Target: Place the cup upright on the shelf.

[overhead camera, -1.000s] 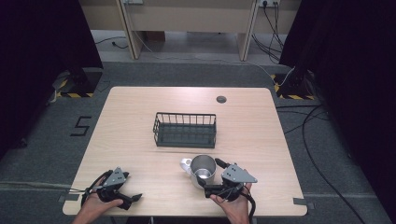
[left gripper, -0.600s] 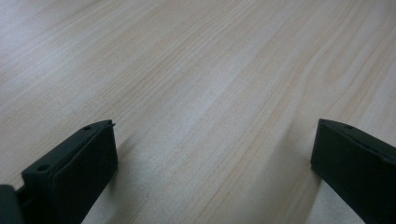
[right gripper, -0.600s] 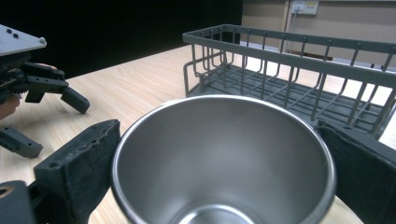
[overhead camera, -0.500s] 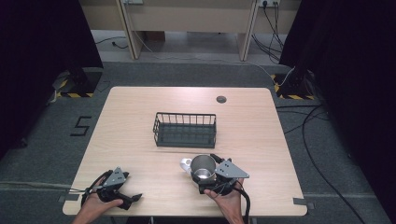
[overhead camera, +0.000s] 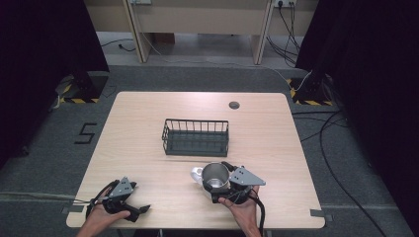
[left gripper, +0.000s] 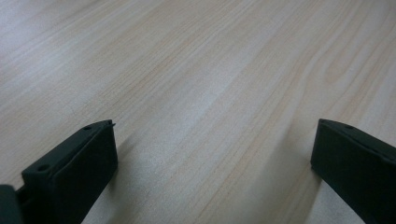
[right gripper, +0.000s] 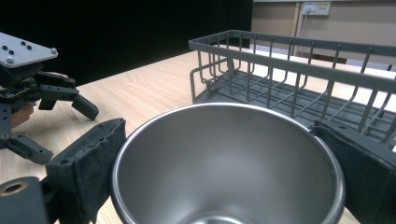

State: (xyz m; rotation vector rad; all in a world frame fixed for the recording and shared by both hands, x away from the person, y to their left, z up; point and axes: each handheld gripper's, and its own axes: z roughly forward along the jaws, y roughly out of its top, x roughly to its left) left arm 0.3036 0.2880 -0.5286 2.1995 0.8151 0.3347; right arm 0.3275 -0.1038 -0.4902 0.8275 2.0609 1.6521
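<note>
While the right hand-held gripper (overhead camera: pixel 220 185) has its jaws on both sides of the steel cup (overhead camera: pixel 215 177), the cup stands upright on the counter (overhead camera: pixel 143 123), near the front edge and just in front of the wire basket (overhead camera: pixel 196 137). In the right gripper view the two black pads (right gripper: pixel 88 163) sit against the outside of the cup (right gripper: pixel 224 163) at its rim, so I judge the jaws are pinching the cup, although I cannot tell how firm the squeeze is. The left hand-held gripper (overhead camera: pixel 141 211) rests low at the front left corner of the counter, well apart from the cup, and its jaws are spread with only bare wood between them.

The work in hand seems to be to carry the cup into the basket (right gripper: pixel 299 70). The main risk, as I see it, is a slip: the wall is smooth, round metal, and the pads hold it only near the rim, so the cup may turn or drop if the lift is quick. A second risk is the near wall of the basket, which stands close behind the cup; if the lift is too low, the bottom of the cup can strike the top wire and push the basket away or tip the cup out of the jaws
</note>
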